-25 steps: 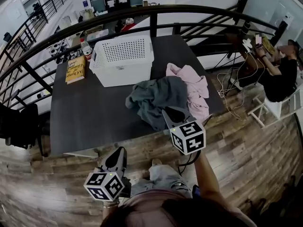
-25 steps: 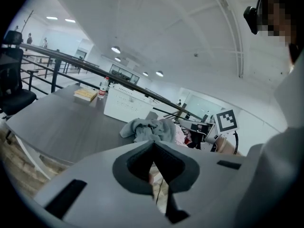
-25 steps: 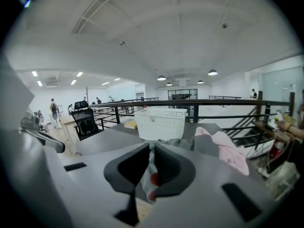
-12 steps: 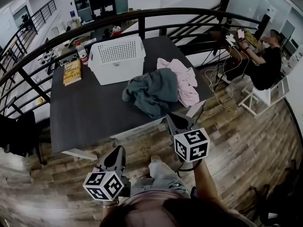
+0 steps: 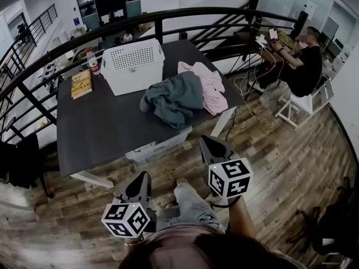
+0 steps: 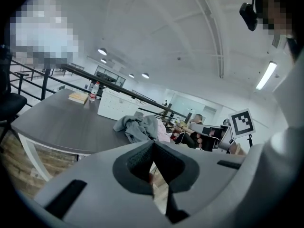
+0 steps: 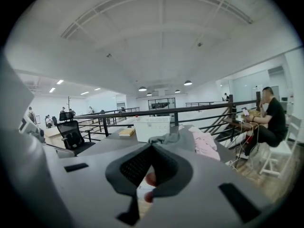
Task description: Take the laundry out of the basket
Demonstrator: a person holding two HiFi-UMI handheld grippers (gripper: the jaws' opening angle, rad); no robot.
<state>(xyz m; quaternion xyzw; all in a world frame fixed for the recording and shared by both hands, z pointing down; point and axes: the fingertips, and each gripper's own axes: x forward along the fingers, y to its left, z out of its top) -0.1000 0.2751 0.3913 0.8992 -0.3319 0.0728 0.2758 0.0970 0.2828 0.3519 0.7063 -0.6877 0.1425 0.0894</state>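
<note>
Nearest me, the person is holding both grippers close to the body, over the floor point(image 5: 280, 161) and short of the front edge of the desk point(image 5: 95, 128). The left gripper point(image 5: 141, 179) is showing its jaws pressed together with nothing between them, and the right gripper point(image 5: 208, 144) is likewise showing its jaws tight together and empty. Beyond them the laundry is lying on the desk, not in the basket. A grey garment point(image 5: 174, 100) is sitting bunched near the front edge, toward the right, and a pink garment point(image 5: 208, 86) is lying against it along the right edge. Both are looking soft, light and limp, so I am judging that they would sag and trail when lifted. A raised fold on top of either heap is looking like the best place to pinch, taken deep so the cloth is not slipping free. Farther on, the white basket point(image 5: 133, 66) is standing at the back edge; I am not managing to see inside it. A book point(image 5: 82, 83) and a bottle point(image 5: 93, 62) are sitting at the back left corner, with a railing point(image 5: 168, 17) running behind. A second ago the right gripper was hanging over the front edge, just beside the grey garment. Now both grippers are standing well apart from the desk, while garments and basket are lying where they were.
</note>
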